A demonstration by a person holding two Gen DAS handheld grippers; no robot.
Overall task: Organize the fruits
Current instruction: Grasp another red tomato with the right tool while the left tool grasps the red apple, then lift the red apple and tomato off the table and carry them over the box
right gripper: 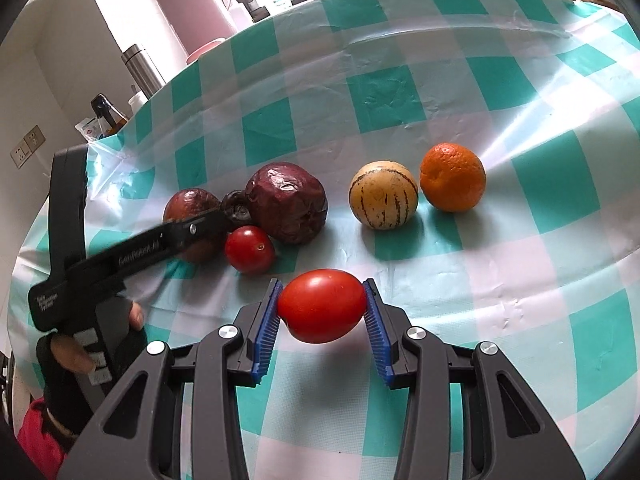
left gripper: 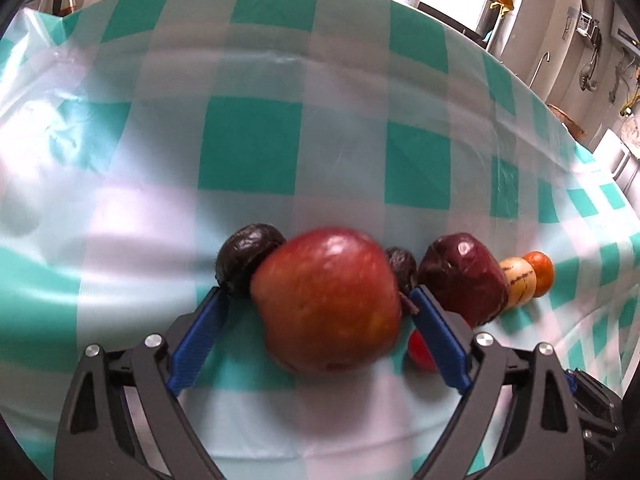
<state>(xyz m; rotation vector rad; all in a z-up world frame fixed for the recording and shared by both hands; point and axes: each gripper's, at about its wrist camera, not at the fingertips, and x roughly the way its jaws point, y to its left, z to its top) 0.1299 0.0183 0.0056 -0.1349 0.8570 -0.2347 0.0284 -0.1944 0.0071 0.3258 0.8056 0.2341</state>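
Where the left wrist camera looks, the left claw [left gripper: 318,304] sits open around a big round red apple [left gripper: 326,300] on the green-and-white checked bench cloth [left gripper: 248,144], blue pads apart from its skin. A dark red lumpy fruit [left gripper: 464,280] lies just beside it.

In the right wrist view, the right claw [right gripper: 322,306] squeezes a smooth red oval tomato [right gripper: 322,306] above the cloth. A small round red tomato [right gripper: 249,249], a striped yellow round melon [right gripper: 383,195] and a bumpy orange [right gripper: 452,177] rest farther off.

Window backlight – glare on tablecloth [right gripper: 520,152], near apple [left gripper: 326,300] blurred, fisheye-warped edges.
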